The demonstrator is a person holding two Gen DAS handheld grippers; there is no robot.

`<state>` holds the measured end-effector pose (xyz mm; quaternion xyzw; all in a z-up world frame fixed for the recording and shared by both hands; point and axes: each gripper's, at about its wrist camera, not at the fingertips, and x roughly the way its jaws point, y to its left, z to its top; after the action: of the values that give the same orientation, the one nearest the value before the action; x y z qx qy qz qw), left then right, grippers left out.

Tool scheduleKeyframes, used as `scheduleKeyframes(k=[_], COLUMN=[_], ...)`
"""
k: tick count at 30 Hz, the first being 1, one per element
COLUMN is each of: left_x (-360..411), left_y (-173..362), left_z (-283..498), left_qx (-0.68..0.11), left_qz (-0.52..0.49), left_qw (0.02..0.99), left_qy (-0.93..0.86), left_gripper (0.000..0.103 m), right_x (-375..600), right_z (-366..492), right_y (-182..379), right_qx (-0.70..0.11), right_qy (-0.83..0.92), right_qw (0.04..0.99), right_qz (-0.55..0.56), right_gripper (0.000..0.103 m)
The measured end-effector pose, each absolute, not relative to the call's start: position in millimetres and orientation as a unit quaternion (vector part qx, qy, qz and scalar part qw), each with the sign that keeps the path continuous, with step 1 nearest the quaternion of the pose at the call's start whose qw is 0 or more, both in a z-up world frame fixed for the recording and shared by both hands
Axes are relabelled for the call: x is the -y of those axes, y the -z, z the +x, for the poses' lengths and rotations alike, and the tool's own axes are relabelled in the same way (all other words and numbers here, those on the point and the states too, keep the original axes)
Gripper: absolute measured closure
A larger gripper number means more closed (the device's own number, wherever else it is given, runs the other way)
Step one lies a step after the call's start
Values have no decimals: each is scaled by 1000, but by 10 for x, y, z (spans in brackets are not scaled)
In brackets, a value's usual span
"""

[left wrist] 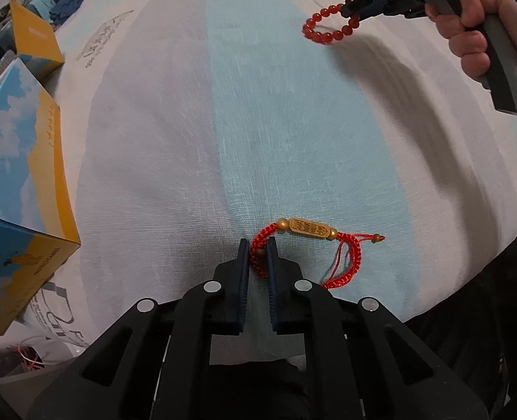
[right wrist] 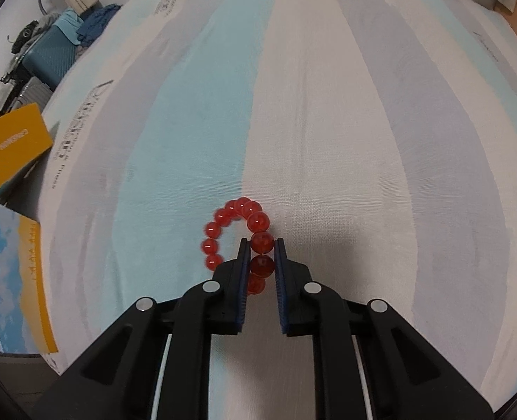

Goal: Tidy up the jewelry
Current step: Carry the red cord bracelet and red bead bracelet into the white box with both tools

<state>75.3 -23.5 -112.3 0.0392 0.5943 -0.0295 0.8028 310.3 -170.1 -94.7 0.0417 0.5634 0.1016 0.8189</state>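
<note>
While both bracelets are being gripped over the striped bed sheet (left wrist: pixel 174 161), the left gripper (left wrist: pixel 258 248) jaws are pinching the red cord bracelet (left wrist: pixel 311 245); the right gripper (right wrist: pixel 262 255) jaws are clamping the red bead bracelet (right wrist: pixel 237 231). Neither is reaching the far-left boxes (left wrist: pixel 20 161) yet.

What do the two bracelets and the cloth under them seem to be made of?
Red bead bracelet: glossy, slightly see-through round beads, likely glass, resin or stone; small highlights show.
Braided bracelet: woven red cord, matte, with loose thread ends; its gold charm looks like satin metal or plastic with raised characters.
Striped cloth: woven fabric, matte, with a visible weave.
</note>
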Motion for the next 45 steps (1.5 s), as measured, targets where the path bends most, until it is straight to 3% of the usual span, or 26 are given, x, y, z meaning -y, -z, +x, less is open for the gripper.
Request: scheduleKeyframes(k=[29, 45], left_x=[73, -394], left_y=[468, -144], left_z=[734, 795], left_qx=[-533, -489], left_qz=[39, 14], left_qw=[845, 872], left_qy=[-2, -28], left_gripper=[95, 95], right_x=[1997, 1712], right_z=[2281, 1679], right_y=[207, -275], right_qx=[-518, -484], right_qy=[-95, -113], right_qw=[849, 867], right_qz=[51, 44], right_gripper=[90, 90])
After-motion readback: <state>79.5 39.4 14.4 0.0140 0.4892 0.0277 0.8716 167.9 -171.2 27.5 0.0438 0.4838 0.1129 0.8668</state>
